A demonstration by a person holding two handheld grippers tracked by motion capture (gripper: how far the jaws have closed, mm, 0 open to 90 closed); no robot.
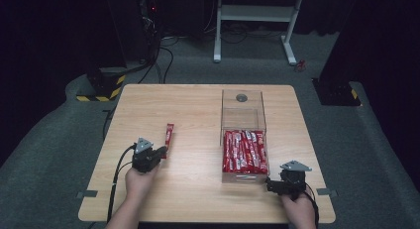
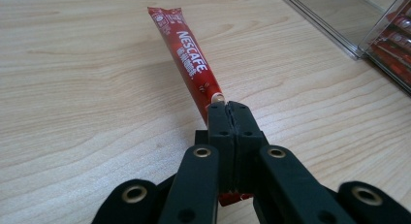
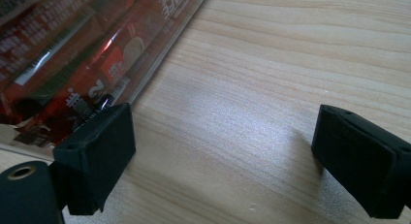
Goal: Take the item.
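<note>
Many red coffee sticks (image 1: 244, 150) filled the near half of a clear box (image 1: 242, 106) on the counter (image 1: 193, 110). Left of the box, the left tool (image 2: 228, 106) pinched one red stick (image 2: 186, 64). Beside the box's near right corner, the right tool (image 3: 223, 156) sat spread.

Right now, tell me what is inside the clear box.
The clear box holds red stick packets packed in its near half; the far half looks empty. Anything beneath the top packets is covered.

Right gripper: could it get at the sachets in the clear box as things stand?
Probably yes. The right gripper is open beside the clear box, whose top looks open above the sachets.
</note>
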